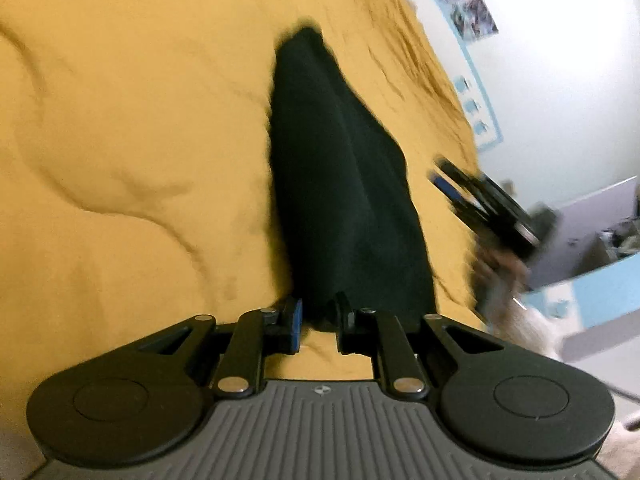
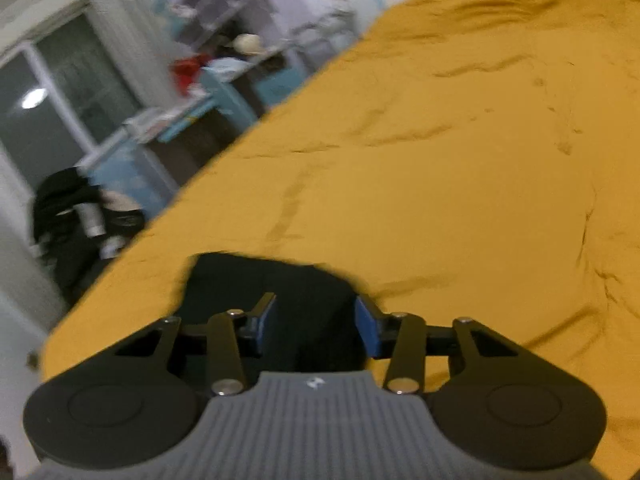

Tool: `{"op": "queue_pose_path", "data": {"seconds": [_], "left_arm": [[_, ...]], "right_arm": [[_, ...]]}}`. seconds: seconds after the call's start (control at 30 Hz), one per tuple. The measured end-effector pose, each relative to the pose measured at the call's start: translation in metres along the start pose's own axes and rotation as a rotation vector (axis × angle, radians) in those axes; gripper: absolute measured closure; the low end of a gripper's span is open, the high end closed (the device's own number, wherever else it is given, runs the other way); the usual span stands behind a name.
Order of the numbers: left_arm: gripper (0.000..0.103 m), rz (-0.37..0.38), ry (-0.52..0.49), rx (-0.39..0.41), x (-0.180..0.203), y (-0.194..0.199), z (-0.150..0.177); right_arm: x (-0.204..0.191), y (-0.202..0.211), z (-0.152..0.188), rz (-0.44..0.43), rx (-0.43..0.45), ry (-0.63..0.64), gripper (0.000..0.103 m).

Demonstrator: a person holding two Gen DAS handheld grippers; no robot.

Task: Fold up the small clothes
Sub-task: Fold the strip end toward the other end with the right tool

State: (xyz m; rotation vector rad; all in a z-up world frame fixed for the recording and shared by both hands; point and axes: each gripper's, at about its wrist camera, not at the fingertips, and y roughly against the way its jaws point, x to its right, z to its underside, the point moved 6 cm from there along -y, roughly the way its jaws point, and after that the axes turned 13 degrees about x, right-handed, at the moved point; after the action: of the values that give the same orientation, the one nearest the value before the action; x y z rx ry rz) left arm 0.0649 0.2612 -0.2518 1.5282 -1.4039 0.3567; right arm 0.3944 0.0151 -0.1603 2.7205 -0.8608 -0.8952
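Note:
A black garment [image 1: 340,184] lies stretched in a long narrow shape on the yellow bedspread [image 1: 120,120]. My left gripper [image 1: 320,316] is shut on its near end, the cloth pinched between the blue-padded fingers. In the left wrist view my right gripper [image 1: 480,204] shows blurred at the right, beside the garment. In the right wrist view my right gripper [image 2: 316,320] is open, its jaws wide apart just above an end of the black garment [image 2: 272,284], gripping nothing.
The yellow bedspread [image 2: 460,180] is wrinkled and stretches far ahead and to the right. Past the bed's left edge stand a cluttered desk and shelves [image 2: 224,72], a window [image 2: 52,108] and a dark chair with clothes [image 2: 76,216]. A white wall with posters [image 1: 560,60] is at the right.

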Motion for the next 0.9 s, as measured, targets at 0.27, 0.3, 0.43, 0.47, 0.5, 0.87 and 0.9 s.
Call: {"op": "queue_pose_path", "data": {"seconds": [0.27, 0.3, 0.43, 0.47, 0.5, 0.87, 0.9], "left_arm": [[0.087, 0.124, -0.112, 0.132, 0.06, -0.007, -0.002], [0.087, 0.144, -0.117, 0.134, 0.066, -0.016, -0.004], [0.087, 0.108, -0.095, 0.105, 0.06, -0.058, -0.009], [0.087, 0.088, -0.089, 0.098, 0.051, -0.058, -0.006], [0.087, 0.06, -0.081, 0.101, 0.042, -0.056, -0.002], [0.093, 0.075, -0.013, 0.097, 0.007, -0.026, 0.016], [0.093, 0.094, -0.03, 0.103, 0.014, -0.024, 0.013]], "right_arm": [[-0.078, 0.124, 0.083, -0.004, 0.103, 0.056, 0.059], [-0.084, 0.127, 0.097, 0.013, 0.098, 0.076, 0.064], [-0.076, 0.132, 0.14, 0.085, 0.042, 0.103, 0.074], [-0.068, 0.131, 0.148, 0.117, 0.023, 0.074, 0.074], [-0.06, 0.131, 0.155, 0.148, 0.011, 0.054, 0.075], [-0.044, 0.138, 0.14, 0.093, 0.124, -0.055, 0.063], [-0.046, 0.134, 0.124, 0.075, 0.158, -0.044, 0.057]]}}
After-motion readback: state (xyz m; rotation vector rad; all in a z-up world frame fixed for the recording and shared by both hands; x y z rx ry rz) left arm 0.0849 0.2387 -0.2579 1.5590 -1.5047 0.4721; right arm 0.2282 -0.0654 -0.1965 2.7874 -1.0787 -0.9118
